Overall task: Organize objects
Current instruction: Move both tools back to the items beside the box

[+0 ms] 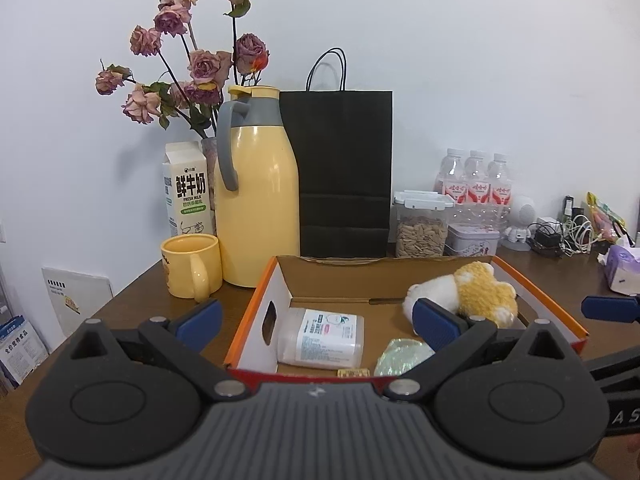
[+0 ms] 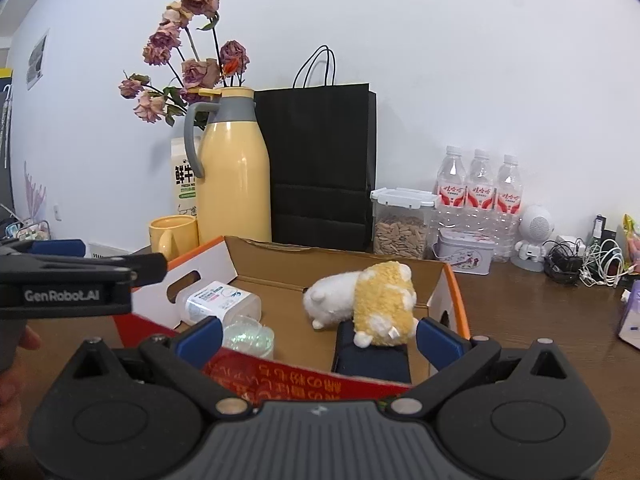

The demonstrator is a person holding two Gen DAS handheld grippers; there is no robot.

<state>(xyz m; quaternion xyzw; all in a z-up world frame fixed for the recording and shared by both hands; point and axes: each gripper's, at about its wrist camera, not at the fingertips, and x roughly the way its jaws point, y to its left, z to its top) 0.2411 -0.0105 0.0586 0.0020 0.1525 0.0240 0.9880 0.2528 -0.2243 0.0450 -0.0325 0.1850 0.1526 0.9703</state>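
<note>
2 grippers, both wide and empty, hover level at your orange-rimmed cardboard box [image 2: 448, 280]: left gripper [image 1: 318, 326], right gripper [image 2: 318, 340]. The yellow-and-white plush toy [image 2: 368, 298] lies inside at 12 o'clock of the right one, white plastic bottle [image 2: 220, 300] at 10.

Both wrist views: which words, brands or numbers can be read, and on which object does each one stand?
"鲜牛奶" and "FRESH MILK": milk carton.
"GenRobot.AI": side of the left hand-held gripper.
"AS", cut off by the frame edge: side of the right hand-held gripper.
Water bottles, white bottle lying in the box, red box front (upside-down print), booklets: too small or blurred.
</note>
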